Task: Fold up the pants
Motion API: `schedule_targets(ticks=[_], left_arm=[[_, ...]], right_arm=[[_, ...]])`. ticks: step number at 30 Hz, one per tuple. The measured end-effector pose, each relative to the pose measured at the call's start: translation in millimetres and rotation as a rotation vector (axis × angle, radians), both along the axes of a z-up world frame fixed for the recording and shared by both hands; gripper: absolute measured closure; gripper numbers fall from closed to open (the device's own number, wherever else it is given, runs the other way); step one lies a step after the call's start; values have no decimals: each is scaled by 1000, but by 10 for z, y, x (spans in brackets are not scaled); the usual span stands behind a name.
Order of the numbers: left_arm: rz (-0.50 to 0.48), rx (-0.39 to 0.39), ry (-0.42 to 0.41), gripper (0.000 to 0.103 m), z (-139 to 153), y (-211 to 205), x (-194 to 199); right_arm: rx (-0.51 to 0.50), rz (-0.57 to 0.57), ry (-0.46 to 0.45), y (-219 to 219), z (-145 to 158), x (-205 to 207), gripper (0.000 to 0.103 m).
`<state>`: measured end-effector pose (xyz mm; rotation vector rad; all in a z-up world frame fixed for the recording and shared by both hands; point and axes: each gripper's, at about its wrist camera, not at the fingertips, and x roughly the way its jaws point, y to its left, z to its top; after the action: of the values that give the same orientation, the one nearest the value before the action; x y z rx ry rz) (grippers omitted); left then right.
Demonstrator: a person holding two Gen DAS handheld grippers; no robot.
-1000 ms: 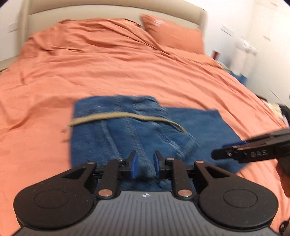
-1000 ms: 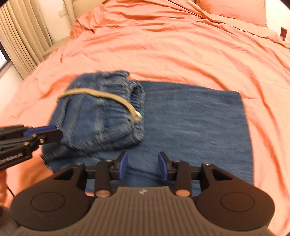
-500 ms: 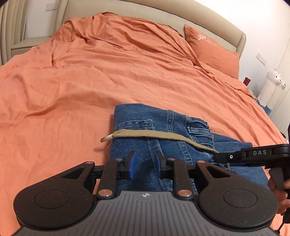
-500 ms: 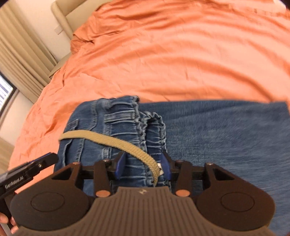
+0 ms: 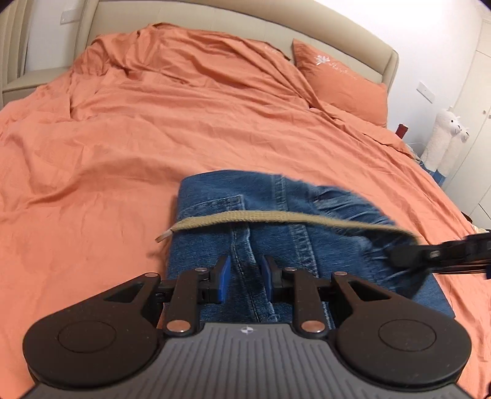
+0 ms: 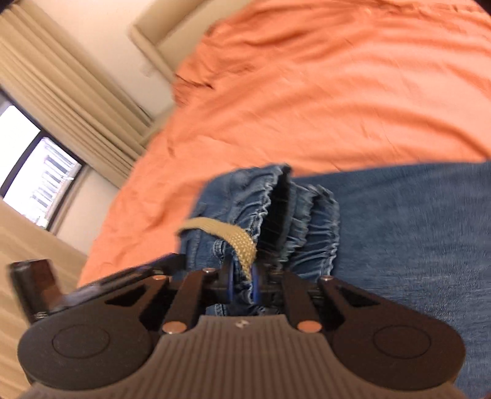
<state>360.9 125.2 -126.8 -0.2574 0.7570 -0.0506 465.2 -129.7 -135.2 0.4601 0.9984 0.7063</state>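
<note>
**Drawstring Pinched at the Waistband, Seam Straddled by the Other Gripper**

The blue denim pants with a gathered elastic waistband (image 5: 276, 227) are laid, already doubled over, on the orange cotton bedspread (image 5: 153, 122), near its front edge and well apart from the beige padded headboard (image 5: 245, 27); the folded upper part is stacked on the flat leg panel, presumably so that a compact bundle can be made. The flat tan woven drawstring (image 5: 276, 218) is stretched across the top of the stack, its free tip projecting past the left edge of the denim onto the bedspread.

The right gripper (image 6: 244, 284) is being closed at the ruffled waistband (image 6: 300, 221); the drawstring's near end and a fold of denim are seen between its blue pads, which are drawn almost together on them; the cord is probably being taken so that it can be cleared or tucked before the next fold. In the left wrist view this gripper (image 5: 399, 256) is seen blurred at the right edge of the stack.

The left gripper (image 5: 244, 277) is held low over the near part of the pants, its blue fingers (image 5: 223, 279) partly apart and straddling the stitched centre seam; no cloth is seen to be clamped, and whether the pads rest on the denim cannot be told; it is judged to be placed there to steady the stack.
</note>
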Motion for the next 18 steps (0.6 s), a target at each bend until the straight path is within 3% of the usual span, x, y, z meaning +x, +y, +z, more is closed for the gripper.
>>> schedule_targets(ticks=[2, 5, 8, 15, 16, 18], left_arm=[[-12, -8, 9, 76, 2, -17, -10], [-41, 15, 32, 76, -36, -101, 16], [-83, 29, 75, 76, -109, -206, 64], [-139, 137, 190, 75, -352, -384, 159], [-136, 140, 196, 75, -377, -385, 165], [-137, 151, 199, 75, -393, -390, 169]], right_arm=[[23, -18, 52, -88, -48, -114, 97], [-92, -11, 110, -77, -289, -277, 97], [-133, -32, 164, -118, -547, -382, 98], [-256, 0, 104, 100, -617, -380, 96], [-269, 12, 90, 108, -588, -365, 94], [-306, 29, 50, 141, -489, -347, 80]])
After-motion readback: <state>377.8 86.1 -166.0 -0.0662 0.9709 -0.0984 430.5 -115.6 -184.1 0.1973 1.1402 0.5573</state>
